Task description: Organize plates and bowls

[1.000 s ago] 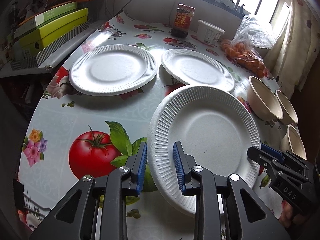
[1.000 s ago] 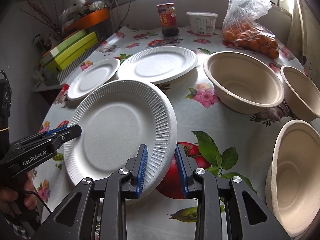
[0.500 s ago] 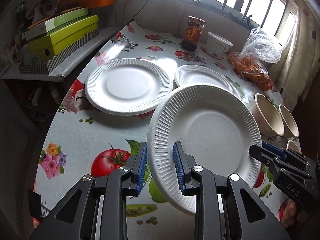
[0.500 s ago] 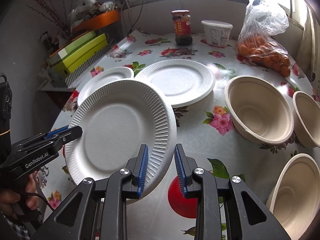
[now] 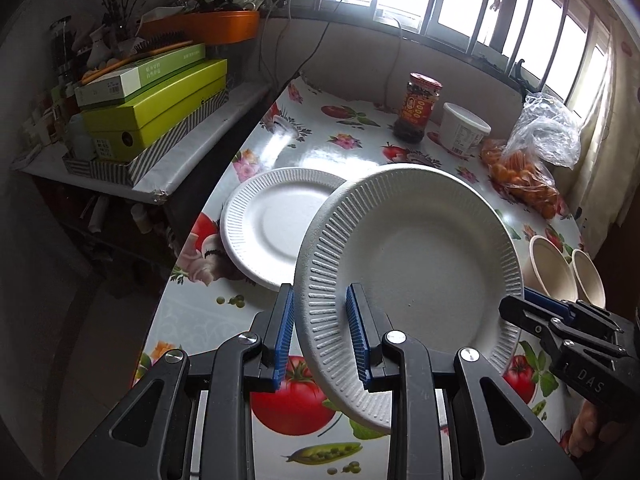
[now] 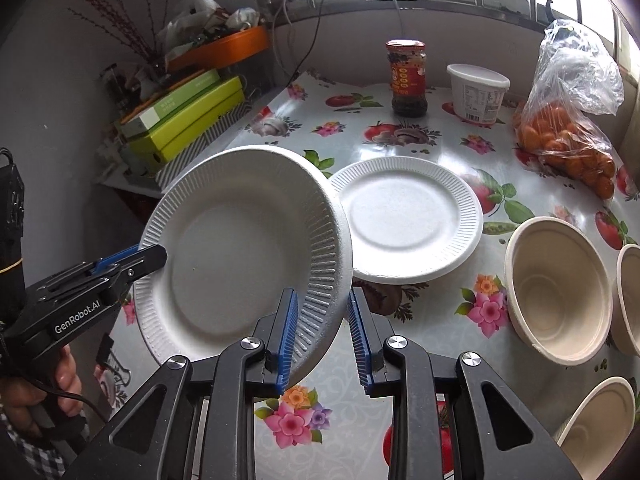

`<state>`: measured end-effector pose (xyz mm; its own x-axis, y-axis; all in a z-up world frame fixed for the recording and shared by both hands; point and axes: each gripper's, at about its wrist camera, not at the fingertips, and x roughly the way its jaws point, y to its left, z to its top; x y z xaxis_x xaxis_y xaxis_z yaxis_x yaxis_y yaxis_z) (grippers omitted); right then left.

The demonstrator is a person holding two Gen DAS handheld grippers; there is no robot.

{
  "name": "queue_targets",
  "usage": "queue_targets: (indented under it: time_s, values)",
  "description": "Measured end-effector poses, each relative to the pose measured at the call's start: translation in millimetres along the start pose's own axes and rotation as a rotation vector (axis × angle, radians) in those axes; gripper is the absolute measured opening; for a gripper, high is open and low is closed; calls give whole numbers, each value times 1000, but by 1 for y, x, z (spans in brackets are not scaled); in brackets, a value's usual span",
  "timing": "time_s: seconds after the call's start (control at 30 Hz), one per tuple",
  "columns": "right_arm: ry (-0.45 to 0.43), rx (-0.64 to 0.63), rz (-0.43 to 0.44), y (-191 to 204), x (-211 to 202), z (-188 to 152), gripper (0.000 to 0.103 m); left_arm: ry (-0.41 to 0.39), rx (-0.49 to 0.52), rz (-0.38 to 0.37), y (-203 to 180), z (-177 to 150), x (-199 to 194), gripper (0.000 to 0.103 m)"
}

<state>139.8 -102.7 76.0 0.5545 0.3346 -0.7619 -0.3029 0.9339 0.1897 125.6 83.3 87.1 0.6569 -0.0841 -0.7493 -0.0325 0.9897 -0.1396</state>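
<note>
Holding a white foam plate (image 5: pixel 416 256) tilted, clear of the floral tabletop (image 6: pixel 400 136), left tool (image 5: pixel 320 338) and right tool (image 6: pixel 322 340) both clenching its ribbed rim at opposite edges. Likely handling light, bendy, easily dented, so gripping gently at the rim. Lying flat at eleven o'clock: another foam plate (image 5: pixel 276 232).

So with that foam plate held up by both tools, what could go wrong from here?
1. The white ribbed foam plate is pinched only at opposite rim edges by the left tool and right tool; uneven motion could bend or drop it.
2. Lowered carelessly, it could nudge the flat white plate beside the beige bowl.
</note>
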Motion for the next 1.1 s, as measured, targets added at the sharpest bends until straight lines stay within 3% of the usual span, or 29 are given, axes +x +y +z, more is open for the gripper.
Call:
queue_targets:
  time_s: [0.37, 1.1]
  values:
    - [20, 3, 34, 16, 19, 38, 26, -4, -27, 28, 22, 26, 8, 28]
    - [126, -20, 21, 30, 116, 89, 26, 72, -60, 110, 66, 66, 77, 28]
